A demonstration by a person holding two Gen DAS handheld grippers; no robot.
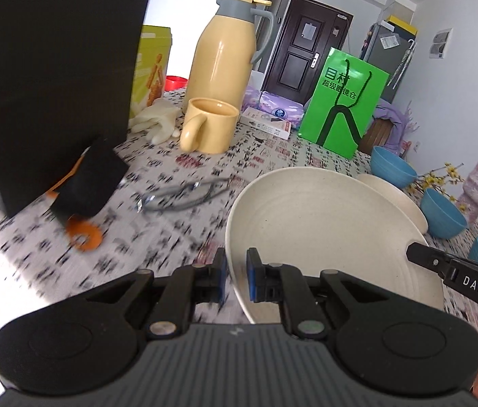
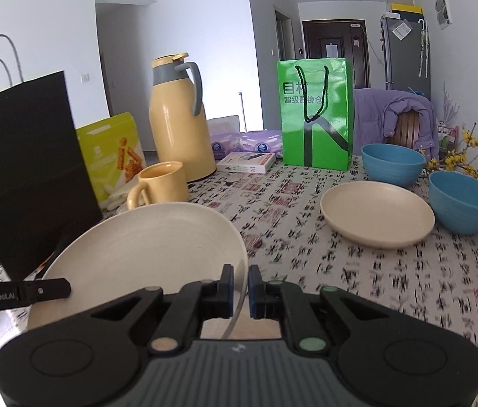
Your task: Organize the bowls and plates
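A patterned tablecloth [image 2: 357,271] covers the table of a white-walled room. Both the left gripper [image 1: 236,278] and right gripper [image 2: 240,288] clamp opposite rims of a cream plate [image 2: 144,247], near-left of a second plate [image 2: 376,217] and empty blue bowls [image 2: 461,200].

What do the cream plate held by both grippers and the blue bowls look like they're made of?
The round cream plate looks like matte wheat-straw or bamboo-fibre plastic: fine dark specks, faint concentric rings, no glaze shine. The round blue bowls show the same dull, ringed finish, probably the same material; ceramic can't be ruled out.
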